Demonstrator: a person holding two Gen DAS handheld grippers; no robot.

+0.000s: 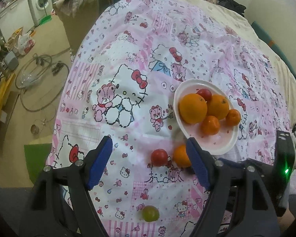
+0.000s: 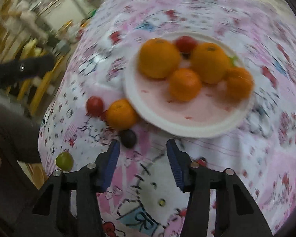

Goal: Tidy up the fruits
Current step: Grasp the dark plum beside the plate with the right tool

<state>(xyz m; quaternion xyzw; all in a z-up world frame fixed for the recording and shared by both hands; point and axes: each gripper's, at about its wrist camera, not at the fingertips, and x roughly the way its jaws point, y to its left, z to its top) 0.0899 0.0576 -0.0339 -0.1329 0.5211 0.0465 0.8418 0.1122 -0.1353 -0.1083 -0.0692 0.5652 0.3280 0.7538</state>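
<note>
A white plate (image 1: 225, 144) (image 2: 187, 122) on the pink cartoon-print cloth holds two big oranges (image 1: 193, 108) (image 2: 158, 58), two mandarins (image 1: 210, 125) (image 2: 185, 84) and a red tomato (image 1: 205, 93) (image 2: 185, 43). Loose by its near-left rim lie a mandarin (image 1: 180, 156) (image 2: 121, 113), a red tomato (image 1: 159, 157) (image 2: 94, 105), a dark grape (image 2: 128, 138) and a green grape (image 1: 150, 213) (image 2: 64, 161). My left gripper (image 1: 148, 139) hangs open above the loose tomato and mandarin. My right gripper (image 2: 143, 140) stands open and empty, its left fingertip (image 2: 114, 146) beside the dark grape.
The cloth (image 1: 128, 39) covers a bed with a cream blanket (image 1: 262, 39) at the far right. Left of the bed is the floor with cables (image 1: 39, 73), bags and a washing machine (image 1: 40, 2). The right wrist view is blurred.
</note>
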